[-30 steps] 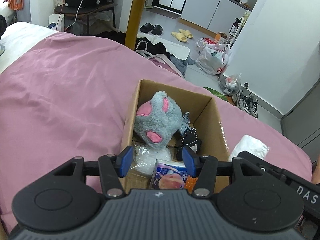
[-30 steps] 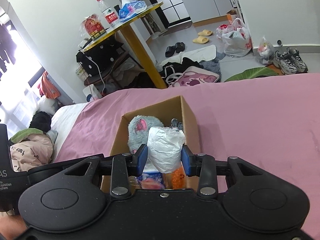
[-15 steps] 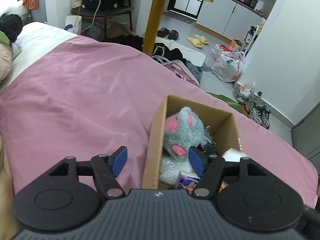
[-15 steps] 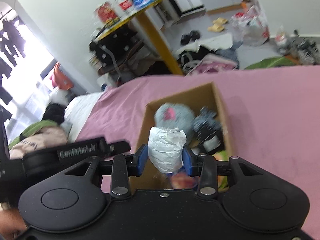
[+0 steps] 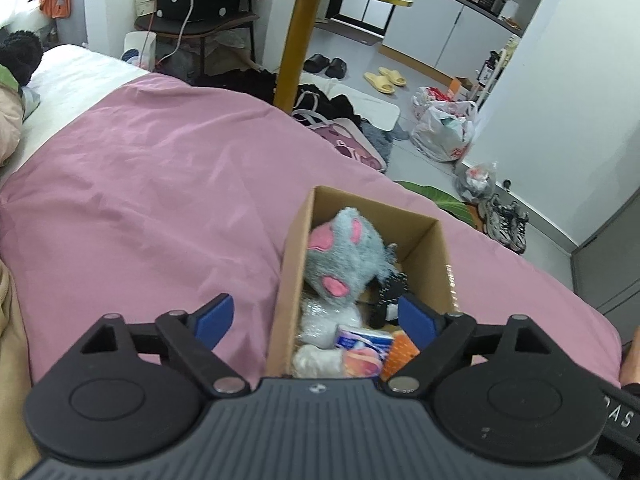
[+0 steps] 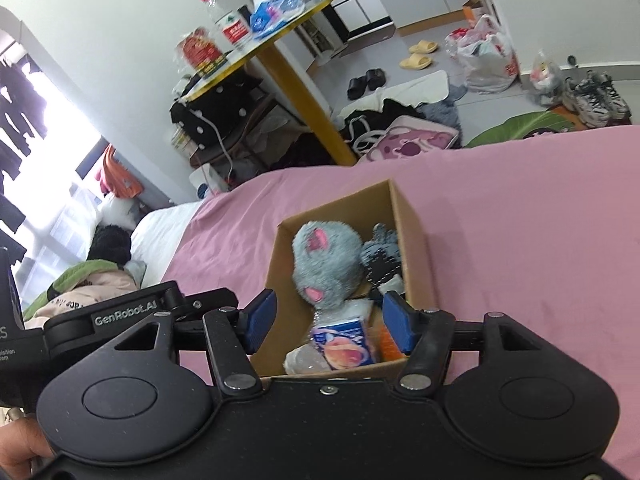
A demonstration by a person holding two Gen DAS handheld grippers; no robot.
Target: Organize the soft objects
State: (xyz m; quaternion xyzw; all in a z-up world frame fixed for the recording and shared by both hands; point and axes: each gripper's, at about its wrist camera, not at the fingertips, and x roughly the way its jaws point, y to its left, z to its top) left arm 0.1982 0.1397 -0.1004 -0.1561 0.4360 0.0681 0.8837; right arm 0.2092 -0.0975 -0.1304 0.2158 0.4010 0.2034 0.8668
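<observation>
An open cardboard box [image 5: 434,248] [image 6: 406,220] stands on the pink bedspread [image 5: 160,200]. In it lie a grey plush with pink patches [image 5: 344,256] [image 6: 324,264], a black dotted item [image 5: 394,284], a tissue pack [image 5: 364,344] [image 6: 344,344], something orange [image 5: 400,354] and a white crumpled wad [image 5: 316,360] [image 6: 300,360] at the near end. My left gripper [image 5: 314,318] is open wide, its fingers astride the box's left wall. Over the box's near end, my right gripper [image 6: 328,318] is open with nothing between its fingers.
Past the far edge of the bed is a floor with bags, slippers and shoes [image 5: 506,224]. A yellow-legged table [image 5: 296,40] stands beyond. Pillows and bedding [image 6: 92,280] lie at the left. The left gripper's body [image 6: 120,312] is close beside my right one.
My right gripper has opened and let go of the white wad, which now lies in the box's near end. My left gripper has opened wider and shifted left.
</observation>
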